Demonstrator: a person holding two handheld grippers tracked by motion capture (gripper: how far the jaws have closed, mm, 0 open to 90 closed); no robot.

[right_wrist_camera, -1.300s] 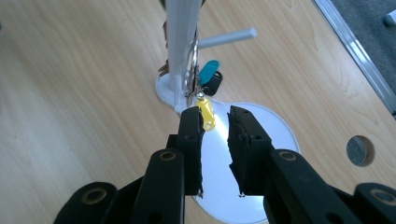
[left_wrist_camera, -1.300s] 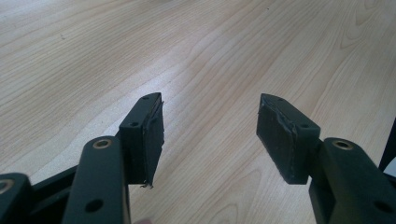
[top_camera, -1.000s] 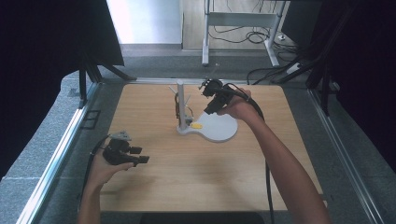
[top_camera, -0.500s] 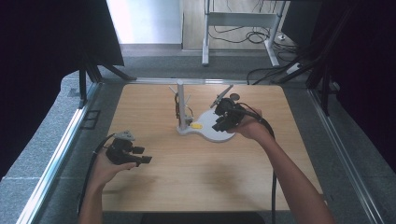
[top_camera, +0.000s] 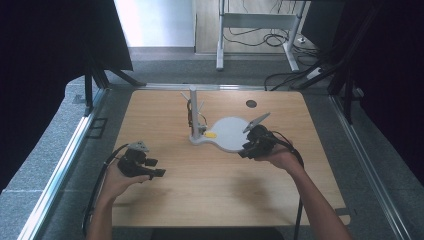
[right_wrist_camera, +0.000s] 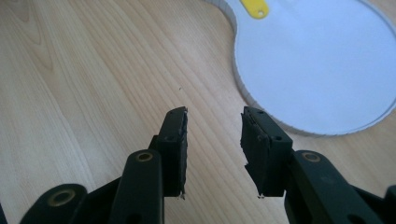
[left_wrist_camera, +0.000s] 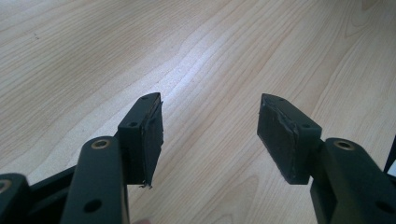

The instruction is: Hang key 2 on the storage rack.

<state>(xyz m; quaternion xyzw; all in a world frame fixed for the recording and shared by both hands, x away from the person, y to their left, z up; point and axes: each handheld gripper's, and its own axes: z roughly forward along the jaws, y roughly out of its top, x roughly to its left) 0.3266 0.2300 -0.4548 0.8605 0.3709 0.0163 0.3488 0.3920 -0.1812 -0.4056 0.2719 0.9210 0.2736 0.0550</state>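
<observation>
The worktop is pale wood with a streaky grain. The stand's base plate is light grey, bearing a yellow tag. Each hand-held gripper is black.

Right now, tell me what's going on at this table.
A person sits at a wooden table with a pair of tongs in each hand. The right tongs hover open and empty at the near edge of a round grey base that carries an upright post and a small yellow tag. The left tongs are open too, over bare wood, well away from the stand. Nothing is being gripped.
</observation>
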